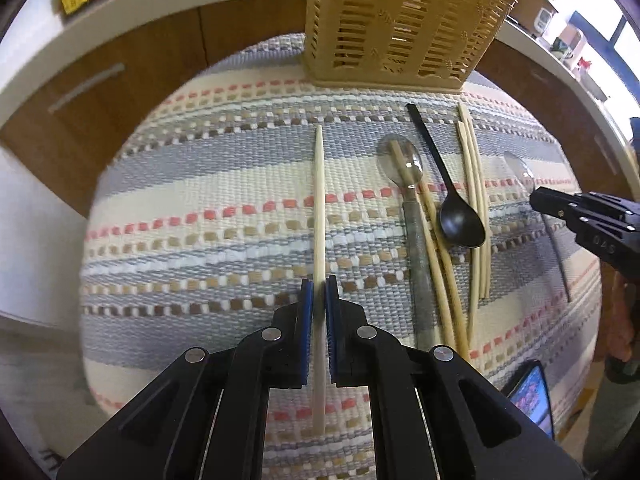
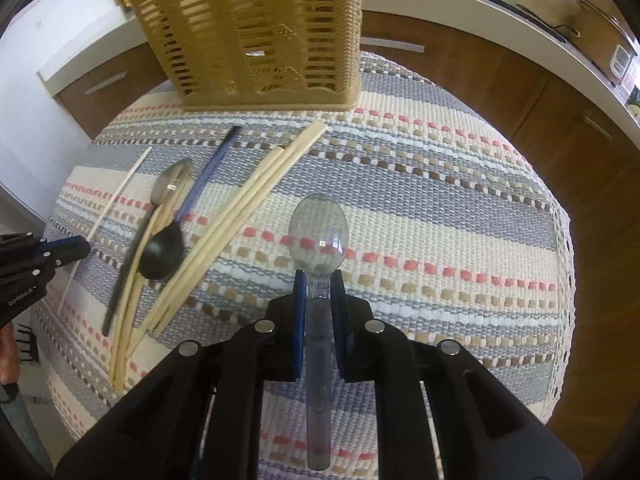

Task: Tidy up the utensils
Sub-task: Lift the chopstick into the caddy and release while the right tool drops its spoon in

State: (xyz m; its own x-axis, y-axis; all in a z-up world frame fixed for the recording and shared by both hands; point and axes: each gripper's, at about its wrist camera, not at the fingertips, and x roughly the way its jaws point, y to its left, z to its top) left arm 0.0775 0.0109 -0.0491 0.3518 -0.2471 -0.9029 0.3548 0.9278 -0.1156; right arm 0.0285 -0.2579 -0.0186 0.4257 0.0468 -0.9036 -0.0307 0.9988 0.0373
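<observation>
Up close, left claw (image 1: 319, 292) clamped on a single chopstick (image 1: 319, 184), right claw (image 2: 319, 280) gripping a clear plastic spoon (image 2: 319, 236), black spoon (image 1: 460, 220) and loose chopsticks (image 1: 476, 208) between them on the striped tabletop cloth (image 1: 200, 200), all nearer than the tan slotted utensil basket (image 1: 400, 24).

Chopsticks, pale wood: six. One lone chopstick (image 1: 319, 208), apart at left; two (image 1: 434, 248) crossing grey-handled spoon; three (image 1: 476, 208) bundled just beside black spoon.
Spoons: three. One clear plastic spoon (image 2: 319, 240); one black spoon (image 1: 460, 222); one clear-bowled spoon with grey handle (image 1: 416, 248).
Slatted tan basket (image 1: 396, 24): one.
Striped woven mat (image 1: 200, 220): one.
Claws: two, left claw (image 1: 319, 292) and right claw (image 2: 319, 284).
</observation>
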